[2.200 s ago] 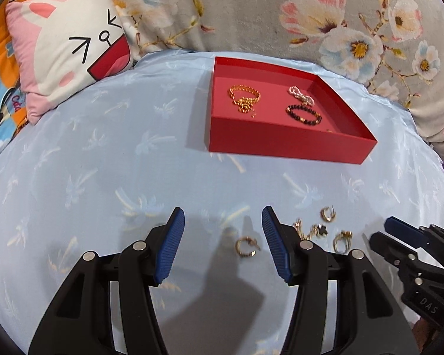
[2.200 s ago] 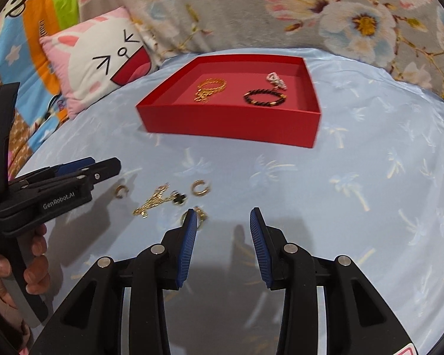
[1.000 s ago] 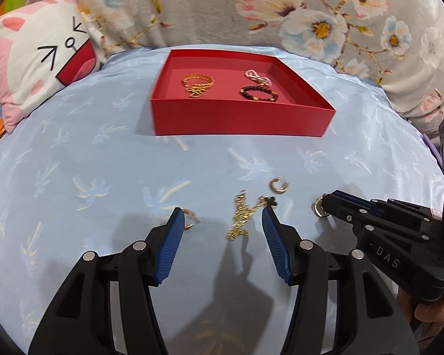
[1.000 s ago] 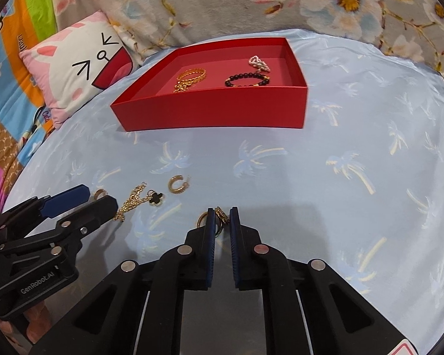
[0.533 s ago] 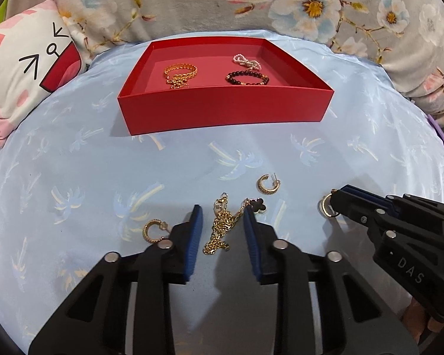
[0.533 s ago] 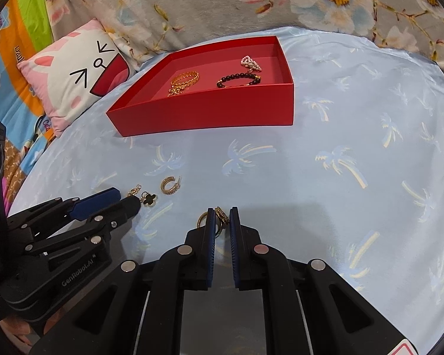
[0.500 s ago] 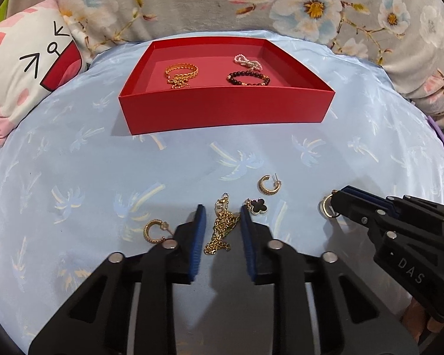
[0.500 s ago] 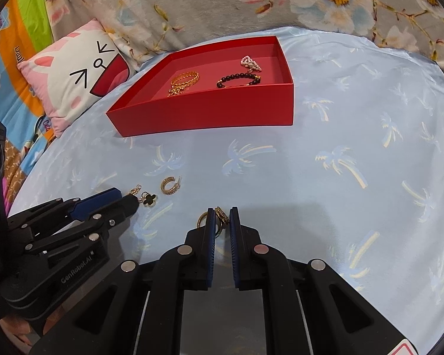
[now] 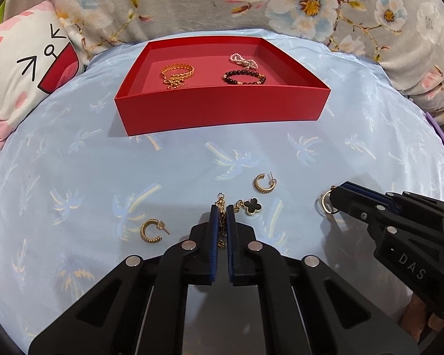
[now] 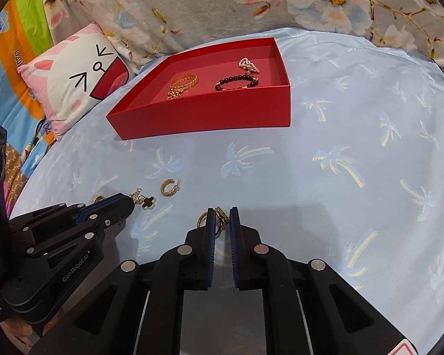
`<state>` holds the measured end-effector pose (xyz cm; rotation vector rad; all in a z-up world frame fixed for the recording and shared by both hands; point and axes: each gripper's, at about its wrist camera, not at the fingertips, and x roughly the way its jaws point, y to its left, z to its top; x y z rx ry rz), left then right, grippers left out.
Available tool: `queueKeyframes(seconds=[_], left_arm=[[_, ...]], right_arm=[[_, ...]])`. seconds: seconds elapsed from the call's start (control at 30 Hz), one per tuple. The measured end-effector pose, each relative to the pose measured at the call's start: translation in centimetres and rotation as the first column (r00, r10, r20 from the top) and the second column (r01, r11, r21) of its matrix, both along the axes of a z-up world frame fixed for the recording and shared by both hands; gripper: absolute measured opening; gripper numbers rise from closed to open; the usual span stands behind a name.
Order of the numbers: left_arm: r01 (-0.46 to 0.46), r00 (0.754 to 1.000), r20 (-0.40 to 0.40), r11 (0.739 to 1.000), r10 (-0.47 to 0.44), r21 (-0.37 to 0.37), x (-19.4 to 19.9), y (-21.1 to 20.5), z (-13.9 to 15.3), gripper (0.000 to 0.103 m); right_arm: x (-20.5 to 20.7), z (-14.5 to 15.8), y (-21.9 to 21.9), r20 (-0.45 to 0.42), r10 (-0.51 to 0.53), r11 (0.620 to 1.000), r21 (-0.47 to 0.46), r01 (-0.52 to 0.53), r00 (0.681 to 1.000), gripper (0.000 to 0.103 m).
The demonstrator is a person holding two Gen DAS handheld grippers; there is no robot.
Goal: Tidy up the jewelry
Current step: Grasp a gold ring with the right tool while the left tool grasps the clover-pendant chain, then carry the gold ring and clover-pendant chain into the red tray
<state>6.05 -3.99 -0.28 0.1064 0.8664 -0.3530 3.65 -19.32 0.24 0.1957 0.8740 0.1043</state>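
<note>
three bracelets (image 9: 177,72) already lie in the red tray (image 9: 222,115). on the bed, the left claw (image 9: 222,211) pinches the necklace (image 9: 221,207) and the right claw (image 10: 221,216) grips an earring (image 10: 221,213); two hoops (image 9: 263,182) wait loose.

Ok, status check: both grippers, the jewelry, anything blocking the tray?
Left gripper shut on gold chain. Right gripper shut on gold ring. Two hoop earrings loose on cloth. Path to red tray clear.

Bright overhead light; sharp focus; fisheye-warped edges.
</note>
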Motion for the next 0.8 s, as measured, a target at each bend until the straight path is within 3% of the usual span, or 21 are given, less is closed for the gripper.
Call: queueKeyframes(seconds=[0.33, 0.8], left_arm=[[-0.016, 0.999, 0.042, 0.999, 0.018, -0.037, -0.2, 1.0, 2.8, 0.003], [-0.03, 0.984, 0.171, 0.995, 0.047, -0.099, 3.2, 3.9, 11.7, 0.003]], right_arm=[[-0.2, 1.0, -0.4, 0.021, -0.01, 1.0, 0.001, 0.01, 1.0, 0.009], [1.1, 5.8, -1.9, 0.085, 0.008, 1.0, -0.002, -0.008, 0.996, 0.008]])
